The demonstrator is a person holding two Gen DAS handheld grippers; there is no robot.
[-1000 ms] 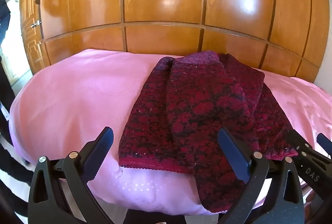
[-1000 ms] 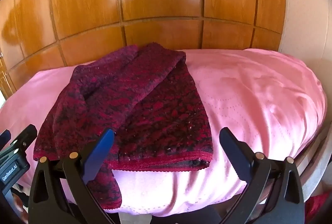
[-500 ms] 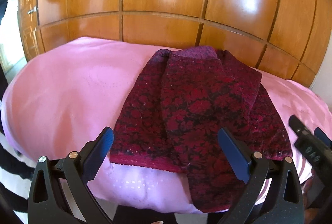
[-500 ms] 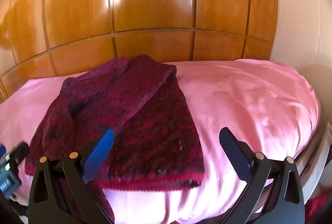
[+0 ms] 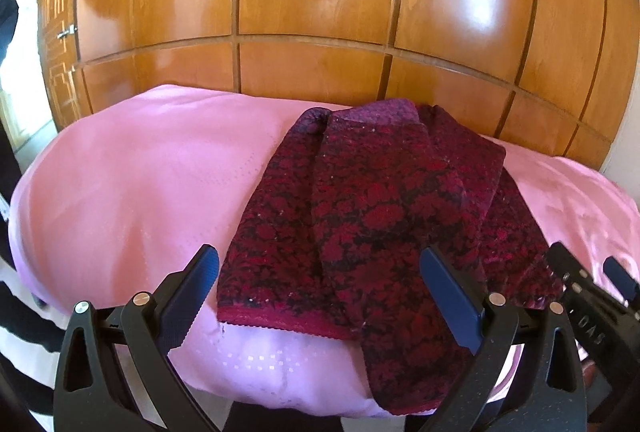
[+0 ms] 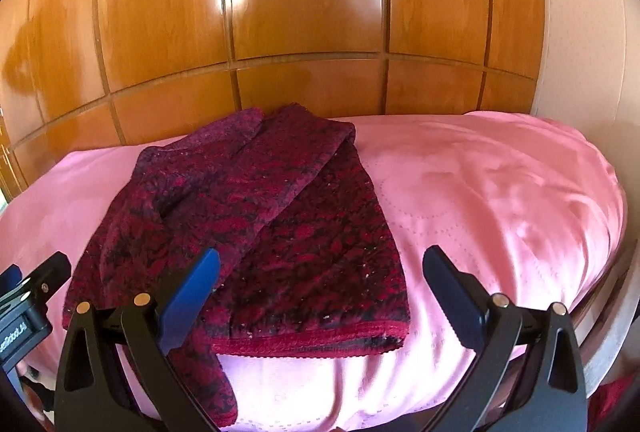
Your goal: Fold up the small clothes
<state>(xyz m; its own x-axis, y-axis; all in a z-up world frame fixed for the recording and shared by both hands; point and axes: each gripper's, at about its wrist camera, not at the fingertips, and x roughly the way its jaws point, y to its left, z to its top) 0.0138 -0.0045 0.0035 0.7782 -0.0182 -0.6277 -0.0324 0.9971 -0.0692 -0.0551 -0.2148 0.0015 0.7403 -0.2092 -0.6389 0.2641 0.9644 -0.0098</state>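
A dark red patterned knit garment (image 5: 372, 216) (image 6: 256, 228) lies on the pink cloth-covered surface (image 5: 132, 184) (image 6: 480, 200), its sides folded inward and one sleeve hanging over the near edge. My left gripper (image 5: 320, 288) is open, held just short of the garment's red hem, with nothing between its fingers. My right gripper (image 6: 320, 288) is also open and empty, above the hem's right part. The right gripper's body shows at the right edge of the left wrist view, and the left gripper's body at the left edge of the right wrist view.
A glossy wooden panelled wall (image 5: 320, 12) (image 6: 304, 12) rises directly behind the surface. A pale wall (image 6: 588, 32) stands to the right. A striped sleeve (image 5: 24, 328) shows at the lower left. Bare pink cloth lies on both sides of the garment.
Both grippers dipped closer about half a second ago and have drawn back slightly; the garment has not moved, and both grippers stay open.
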